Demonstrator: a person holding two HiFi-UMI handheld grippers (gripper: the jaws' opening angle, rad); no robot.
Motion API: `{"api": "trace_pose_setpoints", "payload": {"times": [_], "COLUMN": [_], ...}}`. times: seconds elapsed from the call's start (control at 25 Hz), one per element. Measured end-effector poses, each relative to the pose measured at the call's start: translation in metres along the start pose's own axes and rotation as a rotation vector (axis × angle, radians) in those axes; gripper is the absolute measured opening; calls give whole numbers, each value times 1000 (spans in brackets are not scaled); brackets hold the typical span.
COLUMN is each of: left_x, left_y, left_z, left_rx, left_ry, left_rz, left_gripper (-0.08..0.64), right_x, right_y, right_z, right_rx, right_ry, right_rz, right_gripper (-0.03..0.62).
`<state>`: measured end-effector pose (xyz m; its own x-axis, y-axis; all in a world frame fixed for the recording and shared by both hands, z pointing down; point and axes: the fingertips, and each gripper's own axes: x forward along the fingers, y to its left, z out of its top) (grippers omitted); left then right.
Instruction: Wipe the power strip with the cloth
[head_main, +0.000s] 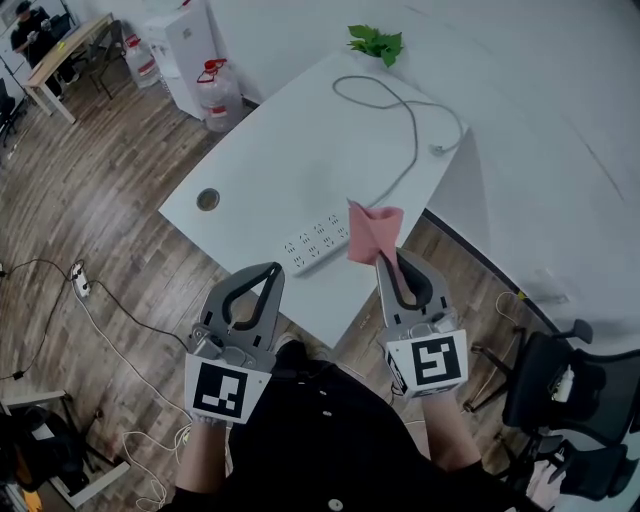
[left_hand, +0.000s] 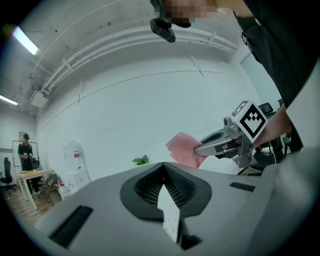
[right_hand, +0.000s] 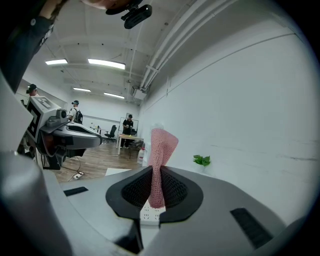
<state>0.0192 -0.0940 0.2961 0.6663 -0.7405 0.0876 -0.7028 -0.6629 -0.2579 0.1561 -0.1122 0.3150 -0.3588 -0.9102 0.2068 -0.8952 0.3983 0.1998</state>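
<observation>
A white power strip (head_main: 315, 240) lies near the front edge of the white table (head_main: 290, 150), and its grey cord (head_main: 400, 120) loops toward the back. My right gripper (head_main: 392, 262) is shut on a pink cloth (head_main: 372, 232), which sticks up above the strip's right end. In the right gripper view the cloth (right_hand: 161, 160) is pinched between the jaws, with the strip (right_hand: 147, 216) below. My left gripper (head_main: 275, 270) hovers just off the table's front edge, left of the strip, shut and empty. The left gripper view shows the strip (left_hand: 170, 217) through the jaw gap, and the cloth (left_hand: 184, 149).
A green plant (head_main: 375, 42) sits at the table's far edge and a round cable hole (head_main: 208, 199) at its left corner. Water bottles (head_main: 218, 95) stand on the wood floor behind. A black office chair (head_main: 560, 390) is at the right. Cables and a floor socket (head_main: 80, 280) lie at the left.
</observation>
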Motion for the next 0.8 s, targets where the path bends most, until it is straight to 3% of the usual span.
{"api": "trace_pose_setpoints", "payload": {"times": [0.32,0.8], "left_x": [0,-15], "left_y": [16,44], "left_z": [-8,-23], "left_rx": [-7,-20], "left_ry": [-2,30], "left_rz": [17,85], "left_gripper": [14,14], "right_x": [25,76], "right_y": [11,54], "right_z": [-5,-22], "right_rx": [-21,-39], "right_ry": [27,96], "right_rz": [41,184], "right_gripper": [61,61]}}
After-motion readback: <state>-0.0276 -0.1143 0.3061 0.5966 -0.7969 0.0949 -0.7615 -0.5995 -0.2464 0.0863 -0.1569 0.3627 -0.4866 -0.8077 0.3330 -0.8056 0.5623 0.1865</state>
